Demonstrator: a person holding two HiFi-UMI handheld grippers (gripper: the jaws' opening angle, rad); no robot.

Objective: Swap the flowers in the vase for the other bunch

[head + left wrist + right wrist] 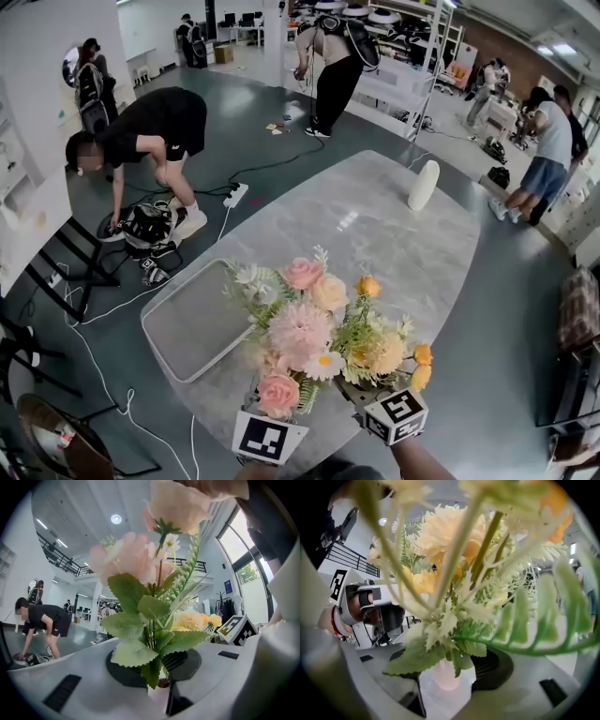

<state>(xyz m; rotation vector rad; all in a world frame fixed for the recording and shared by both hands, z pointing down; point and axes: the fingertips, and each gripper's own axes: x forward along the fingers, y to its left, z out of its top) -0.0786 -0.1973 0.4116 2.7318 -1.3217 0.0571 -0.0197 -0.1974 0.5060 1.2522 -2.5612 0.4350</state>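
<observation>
Low in the head view, above the table's near edge, I hold two bunches side by side. The pink bunch (295,323) has its stems between the jaws of my left gripper (274,419), which is shut on them. In the left gripper view the pink bunch (136,562) rises upright from the left gripper (159,686). My right gripper (368,401) is shut on the stems of the yellow and orange bunch (380,352). This yellow bunch (450,531) fills the right gripper view above the right gripper (447,677). The white vase (424,185) stands far off on the grey marble table (375,244), with no flowers in it.
A flat grey tray (192,321) lies on the table's left part. A person (141,136) bends over bags on the floor at left, among loose cables (103,375). Dark chairs (56,272) stand at left. More people stand at the back and right.
</observation>
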